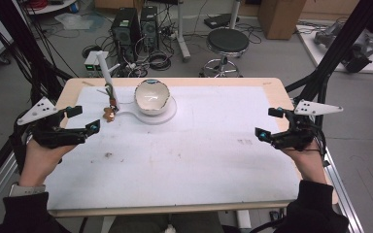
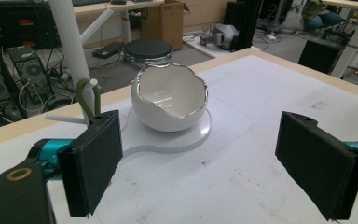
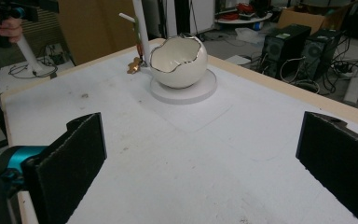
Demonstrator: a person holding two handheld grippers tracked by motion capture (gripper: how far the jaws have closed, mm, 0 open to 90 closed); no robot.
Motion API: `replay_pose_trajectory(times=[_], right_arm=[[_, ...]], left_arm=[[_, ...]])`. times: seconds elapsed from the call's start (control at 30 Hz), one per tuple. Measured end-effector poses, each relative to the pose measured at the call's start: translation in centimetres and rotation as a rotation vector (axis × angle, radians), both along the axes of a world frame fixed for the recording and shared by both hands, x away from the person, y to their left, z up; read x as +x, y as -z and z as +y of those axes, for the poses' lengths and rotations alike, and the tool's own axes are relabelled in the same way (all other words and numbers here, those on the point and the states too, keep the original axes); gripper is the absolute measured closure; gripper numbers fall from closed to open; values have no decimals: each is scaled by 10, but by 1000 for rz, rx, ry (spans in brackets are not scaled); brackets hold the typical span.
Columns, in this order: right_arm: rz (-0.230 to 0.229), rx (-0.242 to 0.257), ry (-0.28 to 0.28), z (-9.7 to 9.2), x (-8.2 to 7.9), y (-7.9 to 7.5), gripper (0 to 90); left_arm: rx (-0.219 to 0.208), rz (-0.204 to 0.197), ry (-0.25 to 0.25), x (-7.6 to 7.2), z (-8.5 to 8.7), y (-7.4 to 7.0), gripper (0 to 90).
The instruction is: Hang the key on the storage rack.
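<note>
Hands low at table edges, left gripper [image 1: 83, 119] and right gripper [image 1: 267, 122] jaws wide.

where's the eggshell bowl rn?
In the high view the eggshell bowl sits on a white round base at the table's far edge, left of centre, just right of the white branched stand.

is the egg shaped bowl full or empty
Empty: the left gripper view looks into the bowl and shows only its bare glossy white inside. It stands upright on the round white base.

Black sleeves, black grippers — left gripper [image 1: 83, 118], right gripper [image 1: 268, 122] — teal-tipped, grey triangular plates.
</note>
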State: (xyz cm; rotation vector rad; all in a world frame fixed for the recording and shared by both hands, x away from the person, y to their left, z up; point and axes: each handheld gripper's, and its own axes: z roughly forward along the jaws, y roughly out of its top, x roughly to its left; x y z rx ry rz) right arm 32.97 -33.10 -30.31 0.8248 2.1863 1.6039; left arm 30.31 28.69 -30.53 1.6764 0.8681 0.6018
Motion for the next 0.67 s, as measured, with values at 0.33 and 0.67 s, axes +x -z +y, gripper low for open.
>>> replay_pose_trajectory(times=[0.33, 0.67], right_arm=[[5, -4, 2, 1, 0, 0, 11], [14, -14, 7, 0, -2, 2, 11]], left_arm=[[5, 13, 1, 1, -1, 2, 151], [12, 37, 11, 7, -6, 5, 151]])
